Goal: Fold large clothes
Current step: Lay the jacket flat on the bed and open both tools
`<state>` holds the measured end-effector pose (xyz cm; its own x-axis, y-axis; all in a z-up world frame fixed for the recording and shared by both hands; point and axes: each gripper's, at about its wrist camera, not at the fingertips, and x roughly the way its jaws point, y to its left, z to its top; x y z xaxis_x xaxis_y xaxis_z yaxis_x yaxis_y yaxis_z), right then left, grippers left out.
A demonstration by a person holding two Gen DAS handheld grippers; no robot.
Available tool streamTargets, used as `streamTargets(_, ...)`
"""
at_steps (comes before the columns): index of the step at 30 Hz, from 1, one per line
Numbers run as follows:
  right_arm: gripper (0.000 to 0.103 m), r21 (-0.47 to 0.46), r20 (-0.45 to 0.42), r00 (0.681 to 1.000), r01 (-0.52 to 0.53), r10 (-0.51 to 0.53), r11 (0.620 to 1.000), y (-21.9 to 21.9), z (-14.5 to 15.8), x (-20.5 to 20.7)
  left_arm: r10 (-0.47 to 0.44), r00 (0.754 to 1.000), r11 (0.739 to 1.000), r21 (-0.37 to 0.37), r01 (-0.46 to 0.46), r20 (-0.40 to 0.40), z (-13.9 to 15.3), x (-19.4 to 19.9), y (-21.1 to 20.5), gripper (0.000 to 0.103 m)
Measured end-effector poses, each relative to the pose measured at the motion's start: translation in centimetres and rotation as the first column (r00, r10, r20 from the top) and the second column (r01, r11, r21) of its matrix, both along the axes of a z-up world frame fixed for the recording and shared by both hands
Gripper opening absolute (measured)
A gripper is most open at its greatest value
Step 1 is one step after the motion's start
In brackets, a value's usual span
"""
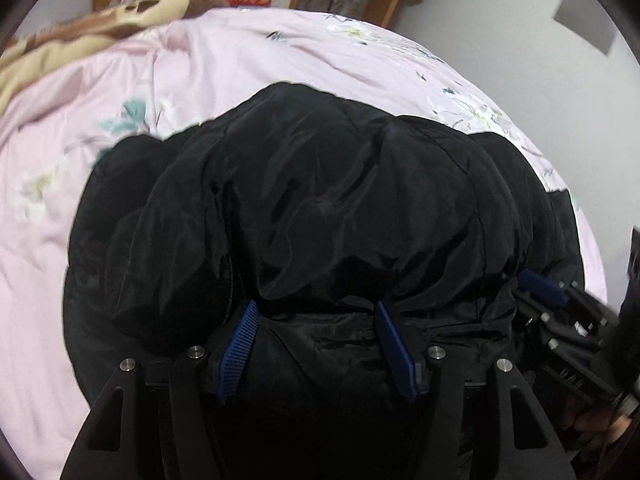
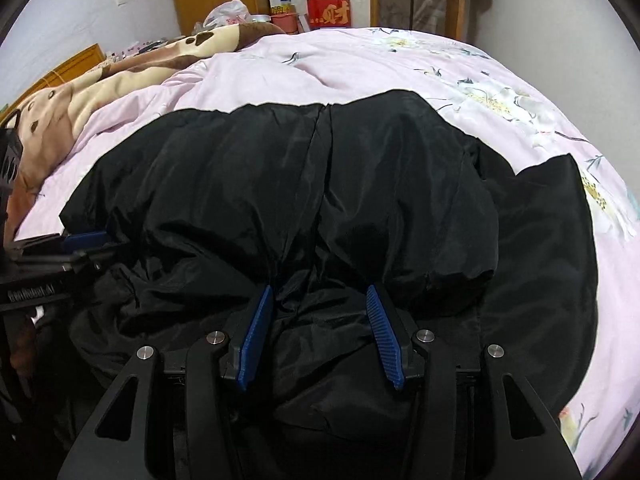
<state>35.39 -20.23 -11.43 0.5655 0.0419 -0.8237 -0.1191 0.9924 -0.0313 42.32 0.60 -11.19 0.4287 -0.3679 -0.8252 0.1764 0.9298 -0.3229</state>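
Since the puffy black jacket (image 1: 320, 208) needs both ends carried over evenly, the left gripper (image 1: 316, 312) and right gripper (image 2: 320, 296) each sit wide-jawed around a bunched fold, neither visibly pinching it yet, bed (image 2: 360, 64) stretching ahead.

Both wrist cameras are looking forward along their blue fingers (image 1: 240, 344), sitting close over the black coat (image 2: 320, 184) on the pink bed (image 2: 352, 68), facing the far wall, sharing coat, bed and red box (image 2: 330, 14).
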Motion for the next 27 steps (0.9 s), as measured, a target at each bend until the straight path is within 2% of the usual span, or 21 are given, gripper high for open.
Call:
streamTargets(5, 0.050, 0.010, -0.011, 1.000, 0.013, -0.013, 1.000, -0.2, -0.7, -0.1, 0.014, 1.000, 1.000, -0.006, -0.014, -0.007, -0.5, -0.4, -0.1, 0.061)
streamTargets(9, 0.050, 0.021, -0.033, 0.999, 0.036, -0.035, 0.999, -0.2, -0.2, 0.0, 0.014, 1.000, 1.000, -0.023, -0.015, -0.027, 0.2, -0.6, 0.4, 0.061)
streamTargets(11, 0.050, 0.039, -0.014, 0.999, 0.051, -0.051, 0.998, -0.2, 0.8, -0.5, 0.021, 0.999, 0.999, -0.032, -0.022, -0.032, 1.1, -1.1, 1.0, 0.061)
streamTargets(14, 0.050, 0.042, 0.039, 0.998, 0.041, -0.042, 0.998, 0.0, 3.0, -2.8, 0.027, 0.999, 0.996, -0.088, -0.030, -0.033, 3.2, -2.9, 2.1, 0.061)
streamTargets(19, 0.050, 0.070, 0.109, 0.992, 0.059, -0.066, 0.996, -0.4, 7.0, -6.7, 0.038, 0.999, 0.996, -0.076, -0.036, 0.030, 7.0, -7.5, 4.0, 0.061)
streamTargets(22, 0.050, 0.080, 0.144, 0.988, 0.044, -0.055, 0.996, -0.4, 9.6, -9.4, 0.024, 0.997, 0.998, -0.062, -0.020, 0.070, 9.3, -10.3, 4.5, 0.065)
streamTargets(25, 0.050, 0.103, 0.164, 0.984, 0.048, -0.064, 0.994, -0.5, 11.4, -11.4, 0.028, 0.997, 0.996, -0.083, -0.022, 0.072, 10.7, -12.2, 5.6, 0.065)
streamTargets(27, 0.050, 0.122, 0.166, 0.983, 0.057, -0.077, 0.991, -0.4, 12.3, -12.8, 0.041, 0.996, 0.997, -0.072, -0.035, 0.085, 11.5, -13.7, 6.3, 0.066)
